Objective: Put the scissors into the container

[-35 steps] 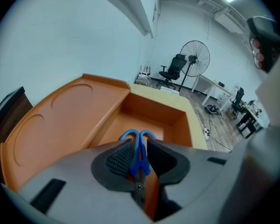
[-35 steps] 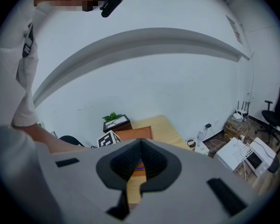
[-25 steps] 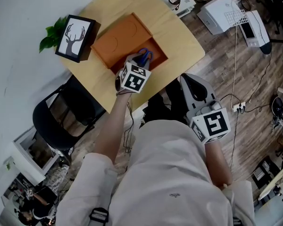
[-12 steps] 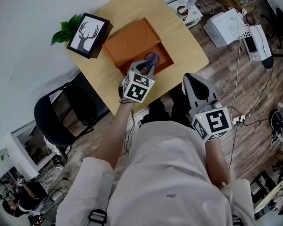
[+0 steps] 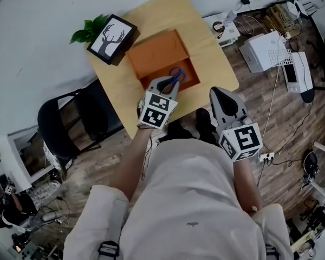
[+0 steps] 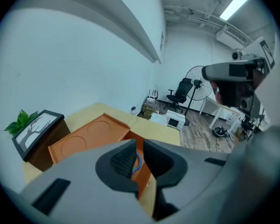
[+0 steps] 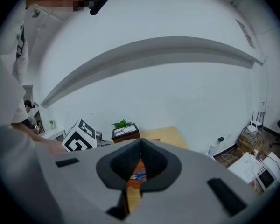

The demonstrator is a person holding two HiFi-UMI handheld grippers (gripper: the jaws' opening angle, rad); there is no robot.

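The scissors [image 5: 176, 75], with blue handles, lie inside the open compartment of the orange container [image 5: 158, 51] on the wooden table [image 5: 211, 53]. My left gripper [image 5: 163, 84] hovers at the container's near edge, just short of the scissors, its jaws a narrow gap apart with nothing between them. Through that gap in the left gripper view [image 6: 139, 146] a blue handle ring [image 6: 137, 163] shows. My right gripper [image 5: 223, 97] hangs off the table's near right side, shut and empty. The right gripper view [image 7: 141, 143] shows the scissors [image 7: 140, 175] far off.
A framed deer picture [image 5: 112, 38] and a green plant [image 5: 89, 30] stand at the table's far left corner. A black chair [image 5: 70, 126] sits left of the table. White devices [image 5: 268, 47] and cables lie on the floor to the right.
My left gripper has drawn back from over the container toward the person's body, and the scissors now lie free in the compartment. The right gripper has hardly moved.
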